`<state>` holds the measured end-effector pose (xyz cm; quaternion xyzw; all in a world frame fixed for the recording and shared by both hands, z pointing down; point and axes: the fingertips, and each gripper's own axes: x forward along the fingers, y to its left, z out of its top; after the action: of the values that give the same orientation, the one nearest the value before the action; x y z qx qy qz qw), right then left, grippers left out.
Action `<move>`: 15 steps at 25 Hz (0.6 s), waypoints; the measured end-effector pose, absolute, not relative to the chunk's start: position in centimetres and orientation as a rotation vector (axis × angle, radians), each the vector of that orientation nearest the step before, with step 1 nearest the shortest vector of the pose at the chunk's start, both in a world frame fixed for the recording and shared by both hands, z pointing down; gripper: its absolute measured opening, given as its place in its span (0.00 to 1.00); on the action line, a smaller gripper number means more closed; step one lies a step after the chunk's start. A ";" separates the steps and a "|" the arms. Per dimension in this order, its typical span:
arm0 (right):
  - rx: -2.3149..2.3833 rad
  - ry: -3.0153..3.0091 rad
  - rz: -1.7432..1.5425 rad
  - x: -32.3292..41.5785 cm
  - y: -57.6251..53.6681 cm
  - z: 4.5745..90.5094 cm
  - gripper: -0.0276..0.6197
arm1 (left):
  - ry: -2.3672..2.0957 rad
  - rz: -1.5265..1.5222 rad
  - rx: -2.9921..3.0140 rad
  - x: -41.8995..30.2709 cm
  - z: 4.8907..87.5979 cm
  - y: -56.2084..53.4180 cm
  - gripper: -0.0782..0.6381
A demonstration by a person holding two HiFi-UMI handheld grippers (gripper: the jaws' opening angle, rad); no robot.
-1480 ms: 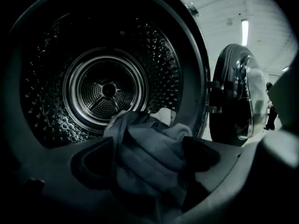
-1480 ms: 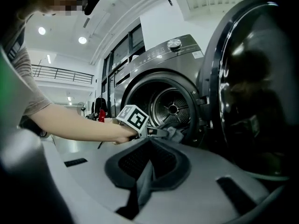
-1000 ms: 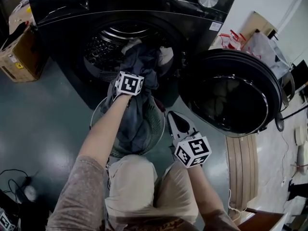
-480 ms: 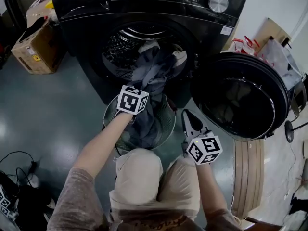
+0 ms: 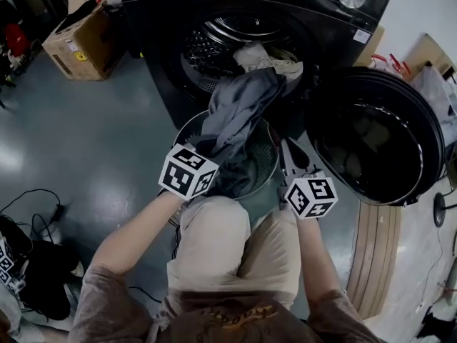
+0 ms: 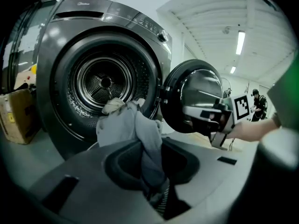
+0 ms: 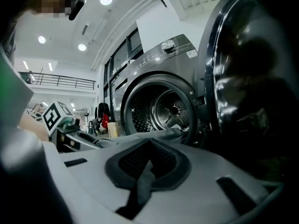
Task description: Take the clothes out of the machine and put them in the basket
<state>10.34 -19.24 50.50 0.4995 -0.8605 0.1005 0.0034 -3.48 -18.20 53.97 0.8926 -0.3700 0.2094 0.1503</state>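
Left gripper [image 6: 156, 190]: fingers just closed, pinching dark grey garment [image 5: 239, 106] stretched from black washer drum [image 5: 214, 45] over round wire basket [image 5: 265, 159].
Right gripper [image 7: 142, 178]: fingers together, empty.
Risk: tail may drag pale clothes [image 5: 268, 57] onto floor [image 5: 107, 141].

Head view looks steeply down; 2 claw views face the shared machine drum [image 6: 105, 83] closely.

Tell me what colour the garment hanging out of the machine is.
Grey garment, clearest in the head view.

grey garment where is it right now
Head view, centre: the grey garment drapes from the drum mouth over the basket, its lower end pinched in the left gripper.
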 end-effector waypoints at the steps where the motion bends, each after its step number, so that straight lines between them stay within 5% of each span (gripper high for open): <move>1: 1.552 -2.706 0.317 9.9 -19.2 50.5 0.04 | -1.056 0.612 2.556 -3.7 54.3 -17.4 0.22; 5: 1.519 -2.732 0.322 8.8 -19.1 50.4 0.04 | -1.051 0.676 2.524 -4.1 56.1 -16.2 0.25; 9: 1.533 -2.727 0.323 9.1 -18.7 50.3 0.04 | -1.103 0.650 2.528 -4.2 55.9 -16.9 0.45; 15: 1.586 -2.698 0.321 10.7 -18.3 50.1 0.04 | -1.153 0.610 2.615 -2.4 55.2 -21.6 0.50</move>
<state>10.67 -18.26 50.14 0.5042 -0.8575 0.1019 -0.0023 -2.39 -21.59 55.22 0.8895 -0.3921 0.2075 0.1093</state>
